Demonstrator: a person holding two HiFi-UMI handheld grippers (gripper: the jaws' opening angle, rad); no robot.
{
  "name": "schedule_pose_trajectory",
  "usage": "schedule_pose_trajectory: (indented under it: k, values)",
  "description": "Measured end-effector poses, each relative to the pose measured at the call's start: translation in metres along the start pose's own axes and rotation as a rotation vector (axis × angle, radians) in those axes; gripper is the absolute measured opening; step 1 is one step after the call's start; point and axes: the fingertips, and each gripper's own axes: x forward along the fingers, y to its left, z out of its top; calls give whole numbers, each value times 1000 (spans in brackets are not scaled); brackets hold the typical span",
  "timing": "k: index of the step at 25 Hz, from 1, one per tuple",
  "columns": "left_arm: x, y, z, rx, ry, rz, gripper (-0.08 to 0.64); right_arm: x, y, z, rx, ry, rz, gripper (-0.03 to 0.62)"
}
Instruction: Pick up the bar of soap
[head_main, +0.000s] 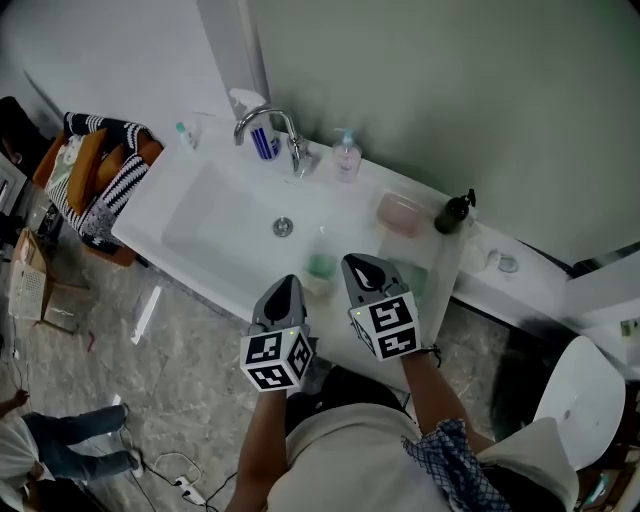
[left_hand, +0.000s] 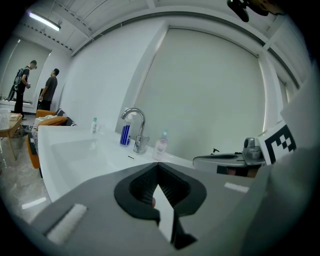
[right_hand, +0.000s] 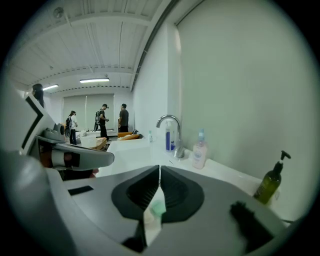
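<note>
A small green piece (head_main: 322, 266) with a pale piece under it lies on the front rim of the white sink (head_main: 200, 215), between my two grippers. Whether it is the soap I cannot tell. A pink soap dish (head_main: 400, 213) sits on the counter behind. My left gripper (head_main: 287, 283) hovers over the front rim with its jaws together (left_hand: 158, 167) and nothing between them. My right gripper (head_main: 358, 262) is just right of the green piece, jaws closed tip to tip (right_hand: 159, 169). Green (right_hand: 159, 207) shows through the slit behind the tips, below the jaws.
A chrome faucet (head_main: 270, 125) and a clear pump bottle (head_main: 347, 157) stand at the sink's back, and a dark pump bottle (head_main: 455, 212) stands to the right of the dish. A chair with striped cushions (head_main: 100, 170) is left of the sink. People stand far off (right_hand: 102, 120).
</note>
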Motion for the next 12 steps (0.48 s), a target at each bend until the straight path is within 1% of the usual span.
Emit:
schedule_pose_trajectory:
  k: [3,8,12]
  values:
    - [0,-7,-4,0,6,-19,6,-11,-7,-12,48,12,-71,20]
    - [-1,-23,-15,13,30,-56,6,-31,-13,-42,120,46,-160,15]
    - [-5,-32,-24,24,53,-81,5,-43,-21,-48,139,36,-211,15]
